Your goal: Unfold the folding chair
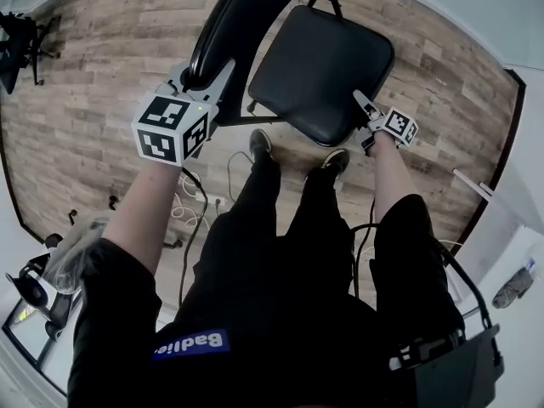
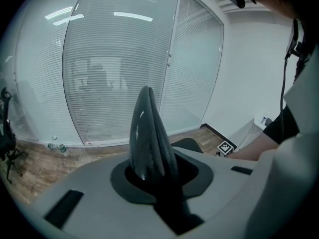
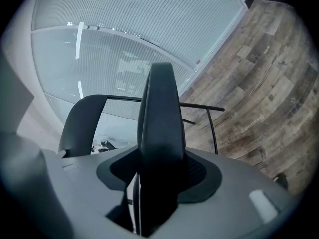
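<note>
Folding chair (image 1: 289, 66) stands on the wood floor (image 1: 93, 75), directly in front of the person's feet. The backrest (image 1: 223, 25) is up at the far side and the seat (image 1: 321, 68) is swung down close to level. Judged nearly or fully unfolded.

Left gripper (image 1: 206, 82): claw pinches the padded edge of the backrest. In the left gripper view the dark pad fills the slot between the jaws with no gap showing. Likely purpose is an anchor. Holding the back fixed keeps the frame from tipping or sliding while the seat pivots.

Right gripper (image 1: 365, 107): sits at the seat's near right corner, the part farthest from the hinge and so the best lever for pressing the seat down. In the right gripper view the seat edge stands between the jaws, but a thin pale sliver runs along one side. The pads seem to straddle rather than squeeze, so the hold reads as slack.

The thin black frame tube (image 3: 199, 106) is visible beyond, clear of both claws.
</note>
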Action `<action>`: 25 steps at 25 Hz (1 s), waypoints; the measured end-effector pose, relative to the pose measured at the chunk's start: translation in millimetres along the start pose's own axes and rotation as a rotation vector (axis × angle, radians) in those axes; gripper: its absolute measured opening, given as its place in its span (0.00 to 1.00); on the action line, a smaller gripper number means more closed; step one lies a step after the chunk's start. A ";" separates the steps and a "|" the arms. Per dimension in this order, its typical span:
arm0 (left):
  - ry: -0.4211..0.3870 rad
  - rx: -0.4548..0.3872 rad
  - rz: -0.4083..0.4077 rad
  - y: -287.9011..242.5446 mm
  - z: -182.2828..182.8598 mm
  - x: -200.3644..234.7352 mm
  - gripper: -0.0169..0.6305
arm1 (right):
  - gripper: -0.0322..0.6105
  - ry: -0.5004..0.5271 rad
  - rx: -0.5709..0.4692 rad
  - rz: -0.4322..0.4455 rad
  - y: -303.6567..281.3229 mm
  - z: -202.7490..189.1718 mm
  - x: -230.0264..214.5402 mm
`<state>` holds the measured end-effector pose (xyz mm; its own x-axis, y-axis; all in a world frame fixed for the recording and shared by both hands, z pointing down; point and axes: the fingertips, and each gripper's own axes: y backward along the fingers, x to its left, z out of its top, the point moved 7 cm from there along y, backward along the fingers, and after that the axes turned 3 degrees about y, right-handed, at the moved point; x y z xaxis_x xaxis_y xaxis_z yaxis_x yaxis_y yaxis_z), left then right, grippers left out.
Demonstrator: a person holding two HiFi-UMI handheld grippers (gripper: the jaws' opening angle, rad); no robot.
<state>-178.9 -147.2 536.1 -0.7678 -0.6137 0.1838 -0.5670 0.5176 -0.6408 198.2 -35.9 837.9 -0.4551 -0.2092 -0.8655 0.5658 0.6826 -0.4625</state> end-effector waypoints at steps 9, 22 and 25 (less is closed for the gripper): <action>0.036 -0.016 -0.030 -21.4 -20.6 -2.9 0.14 | 0.41 -0.001 -0.051 -0.032 7.8 -1.8 -65.9; 0.142 -0.021 -0.123 -71.2 -55.0 26.2 0.14 | 0.44 -0.060 -0.096 0.010 9.5 -0.4 -170.9; 0.154 -0.023 -0.138 -83.0 -64.0 21.8 0.14 | 0.44 -0.060 -0.109 0.043 11.2 0.5 -194.5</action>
<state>-167.7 -165.4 640.9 -0.7179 -0.5821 0.3818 -0.6754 0.4493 -0.5848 293.4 12.1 1001.0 -0.3881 -0.2181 -0.8954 0.5039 0.7633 -0.4043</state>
